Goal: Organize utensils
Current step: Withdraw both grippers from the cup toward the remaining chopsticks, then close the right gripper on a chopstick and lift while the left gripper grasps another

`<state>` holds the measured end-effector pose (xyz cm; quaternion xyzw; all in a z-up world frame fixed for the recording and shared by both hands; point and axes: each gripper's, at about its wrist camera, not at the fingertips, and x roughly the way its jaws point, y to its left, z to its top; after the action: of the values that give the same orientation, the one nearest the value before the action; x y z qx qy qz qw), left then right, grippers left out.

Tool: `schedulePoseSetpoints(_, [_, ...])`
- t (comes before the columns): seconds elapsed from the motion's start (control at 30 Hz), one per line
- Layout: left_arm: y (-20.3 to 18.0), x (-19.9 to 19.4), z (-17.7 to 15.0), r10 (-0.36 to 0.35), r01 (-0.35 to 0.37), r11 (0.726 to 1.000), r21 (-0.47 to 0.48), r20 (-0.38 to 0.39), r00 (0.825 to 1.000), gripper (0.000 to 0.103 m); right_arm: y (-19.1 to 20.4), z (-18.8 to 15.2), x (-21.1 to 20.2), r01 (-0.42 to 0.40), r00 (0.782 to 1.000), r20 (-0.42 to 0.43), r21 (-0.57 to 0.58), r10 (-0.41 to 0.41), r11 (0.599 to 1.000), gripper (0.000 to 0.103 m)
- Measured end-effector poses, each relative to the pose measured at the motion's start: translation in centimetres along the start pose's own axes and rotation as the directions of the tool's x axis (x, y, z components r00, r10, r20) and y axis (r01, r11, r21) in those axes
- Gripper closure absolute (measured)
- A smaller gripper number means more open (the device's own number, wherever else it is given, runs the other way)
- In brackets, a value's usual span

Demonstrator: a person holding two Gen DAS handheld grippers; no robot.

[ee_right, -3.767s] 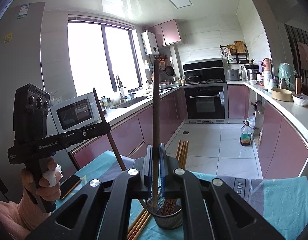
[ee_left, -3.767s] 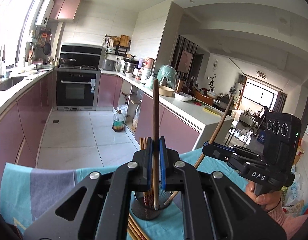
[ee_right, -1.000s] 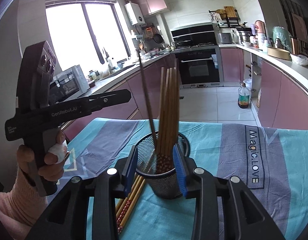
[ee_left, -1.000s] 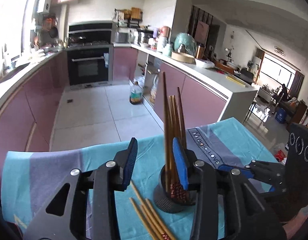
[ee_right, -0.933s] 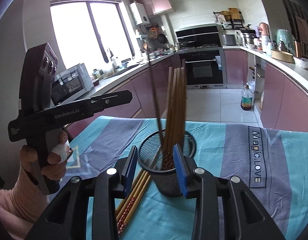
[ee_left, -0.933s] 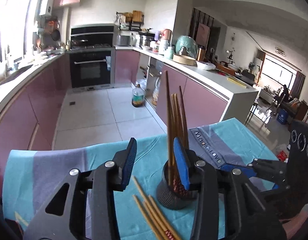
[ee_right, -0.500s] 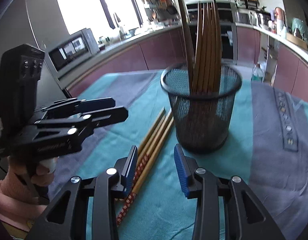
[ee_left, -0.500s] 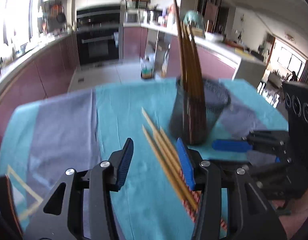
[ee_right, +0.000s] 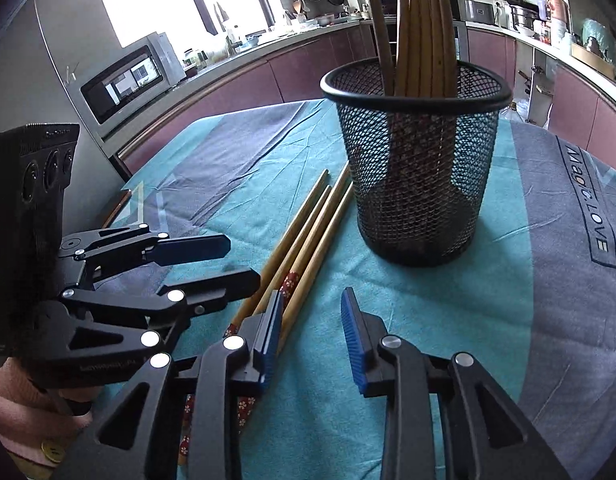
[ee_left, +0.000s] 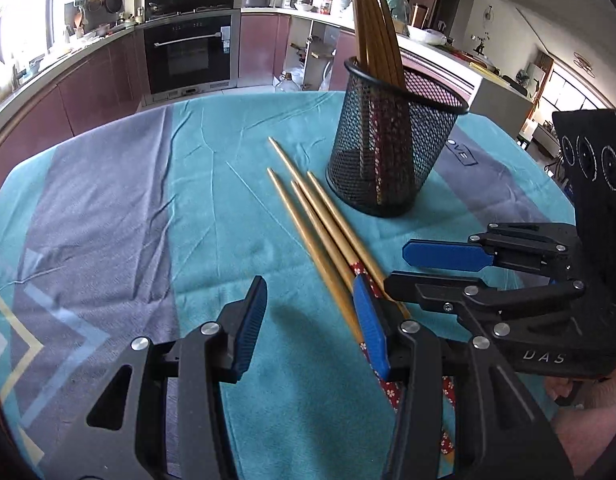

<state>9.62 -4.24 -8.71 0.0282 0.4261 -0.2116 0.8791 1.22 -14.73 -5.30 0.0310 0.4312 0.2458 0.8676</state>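
- Your left gripper (ee_left: 310, 322) was spread wide with nothing between its pads, low over the teal tablecloth (ee_left: 211, 184) at the bottom centre of its own view.
- The loose chopsticks (ee_left: 320, 224), four of them, lay flat in a tight bundle just right of that gap, their long axis running from lower right up to their tips at centre frame.
- Your left gripper's right pad sat over the bundle's decorated ends, so it looked the nearer tool by a hair; a small shift right would have centred them.
- Your right gripper (ee_right: 312, 330) was also open and empty, with the bundle at its left pad, slanting up toward the mesh cup (ee_right: 418, 168).
- That cup stood upright beyond the tips, upper right in the left view, holding several chopsticks already.
- The thick ends were hidden under both sets of fingers, and whether either pad actually touched the wood could not be made out.
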Motion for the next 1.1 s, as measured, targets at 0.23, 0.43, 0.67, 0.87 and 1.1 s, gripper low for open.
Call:
schedulePoseSetpoints(0.23, [-0.2, 0.2, -0.1, 0.002, -0.002, 1.000, 0.006, -0.013, 1.000, 0.062, 0.4, 0.4, 0.5, 0.014, 1.000, -0.008, -0.010, -0.014, 1.000, 0.078])
schedulePoseSetpoints(0.43, [-0.1, 0.2, -0.1, 0.009, -0.008, 1.000, 0.026, -0.020, 1.000, 0.070, 0.7, 0.4, 0.9, 0.023, 1.000, -0.016, -0.010, -0.023, 1.000, 0.080])
schedulePoseSetpoints(0.67, [0.4, 0.2, -0.2, 0.019, -0.019, 1.000, 0.023, -0.026, 0.999, 0.076, 1.1, 0.4, 0.9, 0.063, 0.997, -0.031, -0.039, -0.064, 0.997, 0.082])
schedulePoseSetpoints(0.87, [0.2, 0.7, 0.1, 0.046, -0.046, 0.999, 0.021, -0.021, 0.999, 0.076, 1.4, 0.6, 1.4, 0.092, 0.995, -0.028, -0.051, -0.094, 0.994, 0.084])
schedulePoseSetpoints(1.1, [0.2, 1.7, 1.5, 0.075, -0.074, 0.997, 0.023, -0.021, 0.997, 0.076, 2.0, 1.4, 2.4, 0.133, 0.991, -0.015, -0.078, -0.135, 0.988, 0.088])
